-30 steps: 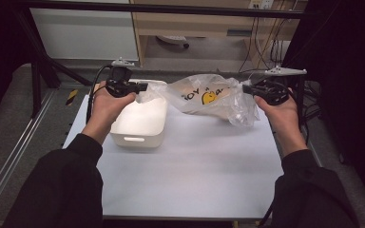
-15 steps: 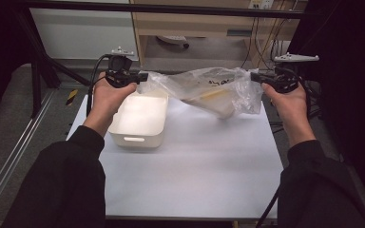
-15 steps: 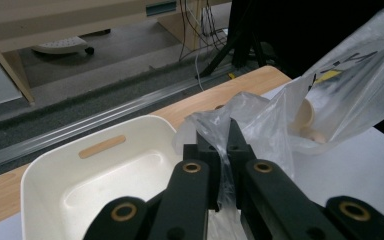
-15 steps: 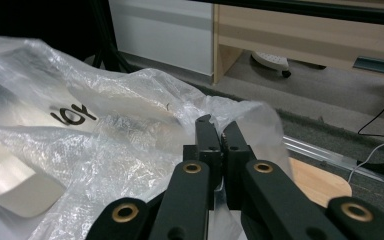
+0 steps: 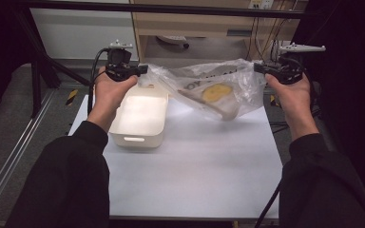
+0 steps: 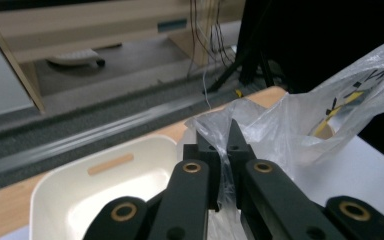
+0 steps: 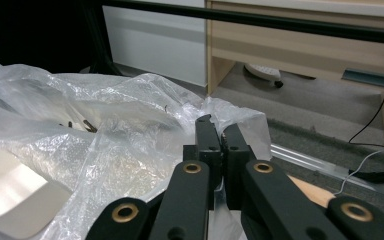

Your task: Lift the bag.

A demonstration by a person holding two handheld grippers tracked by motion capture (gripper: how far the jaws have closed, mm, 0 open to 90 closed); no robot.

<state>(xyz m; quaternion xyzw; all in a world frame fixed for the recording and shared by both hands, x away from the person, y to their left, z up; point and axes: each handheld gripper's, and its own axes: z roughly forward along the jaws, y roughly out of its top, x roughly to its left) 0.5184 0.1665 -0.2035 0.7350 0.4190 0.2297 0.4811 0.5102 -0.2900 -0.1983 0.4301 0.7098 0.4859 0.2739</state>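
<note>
Holding a clear plastic bag (image 5: 209, 88) up between two grippers is where things stand, so the pick-up part looks done to me. Going left to right: the left gripper (image 5: 142, 70) is clenched on the bag's left edge, and in the left gripper view you can see the film (image 6: 280, 125) bunched up between the closed jaws. Just below and beside that hand sits a white bin (image 5: 140, 116) on the table (image 5: 195, 175), open side up and with nothing in it as far as I can see. It shows in the left gripper view too (image 6: 105, 185), right under the jaws.

The bag hangs stretched in the middle, off the table, sagging toward the bin's right side. There's something pale inside with a yellow print showing through, can't tell exactly what it is. In the right gripper view a pale rounded shape (image 7: 10, 192) sits low in the bag.

Over on the right, the right gripper (image 5: 261, 69) is also clamped on plastic, pinching the bag's other edge (image 7: 130, 125).

My guess at what's left: getting the bag or its contents over and into the bin, then letting go. None of that is done yet, since the bag isn't over the bin opening.
</note>
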